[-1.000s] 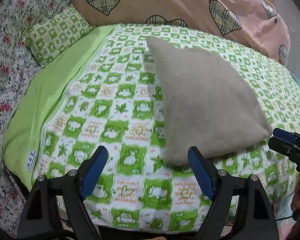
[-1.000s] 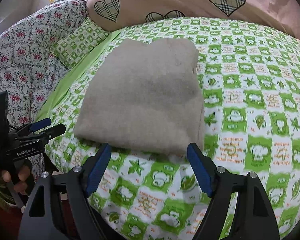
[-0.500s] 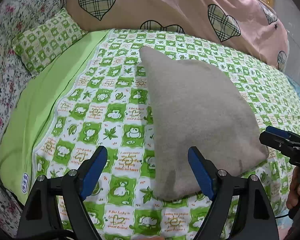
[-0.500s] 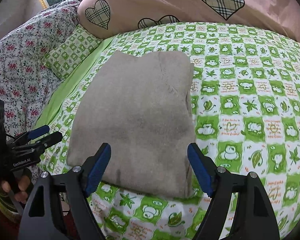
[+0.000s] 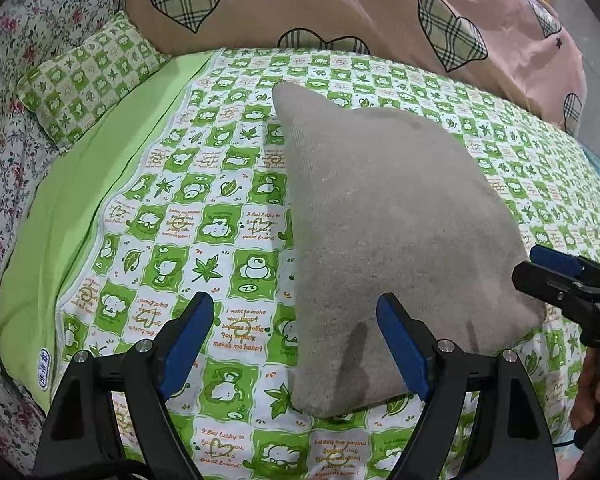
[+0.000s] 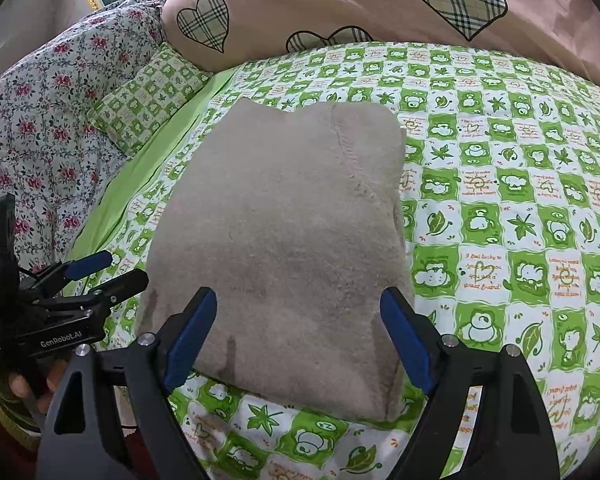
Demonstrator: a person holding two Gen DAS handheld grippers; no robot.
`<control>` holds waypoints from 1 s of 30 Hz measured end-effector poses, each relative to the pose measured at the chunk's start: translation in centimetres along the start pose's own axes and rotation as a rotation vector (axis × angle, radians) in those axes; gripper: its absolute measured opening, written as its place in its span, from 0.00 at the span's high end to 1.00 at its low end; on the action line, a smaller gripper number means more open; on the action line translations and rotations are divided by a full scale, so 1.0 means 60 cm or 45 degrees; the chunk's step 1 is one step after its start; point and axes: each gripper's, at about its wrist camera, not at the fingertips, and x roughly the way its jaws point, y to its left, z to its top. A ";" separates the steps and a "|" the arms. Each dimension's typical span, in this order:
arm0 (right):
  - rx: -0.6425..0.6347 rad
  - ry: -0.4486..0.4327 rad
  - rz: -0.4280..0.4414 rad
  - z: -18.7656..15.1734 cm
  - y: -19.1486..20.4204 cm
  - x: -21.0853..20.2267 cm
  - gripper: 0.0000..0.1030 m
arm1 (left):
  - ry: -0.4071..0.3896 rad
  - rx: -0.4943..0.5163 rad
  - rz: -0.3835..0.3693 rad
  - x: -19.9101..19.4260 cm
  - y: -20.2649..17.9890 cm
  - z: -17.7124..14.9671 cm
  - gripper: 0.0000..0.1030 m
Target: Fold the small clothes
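Note:
A beige folded garment (image 5: 388, 224) lies flat on the green-and-white checked bed sheet (image 5: 204, 208); it also shows in the right wrist view (image 6: 288, 232). My left gripper (image 5: 296, 348) is open and empty, hovering over the garment's near left corner. It also appears at the left of the right wrist view (image 6: 100, 272). My right gripper (image 6: 296, 344) is open and empty, just above the garment's near edge. It also appears at the right of the left wrist view (image 5: 556, 276).
A pink quilt with plaid hearts (image 5: 340, 16) lies along the back. A small green checked pillow (image 5: 88, 80) and a floral cover (image 6: 40, 128) lie at the left. A plain green strip (image 5: 80, 200) borders the sheet.
Both grippers have moved forward and lower toward the garment's near edge. The garment has not moved. Both stay open.

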 end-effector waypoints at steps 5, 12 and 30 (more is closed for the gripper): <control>0.000 -0.006 0.005 0.003 0.003 0.006 0.18 | -0.006 -0.001 0.018 0.006 -0.001 0.004 0.18; 0.010 -0.007 0.002 -0.001 0.003 0.009 0.17 | -0.007 0.011 0.030 0.007 -0.004 0.002 0.18; 0.007 0.004 0.002 -0.005 0.003 0.010 0.16 | -0.014 0.029 0.022 -0.001 -0.009 -0.005 0.18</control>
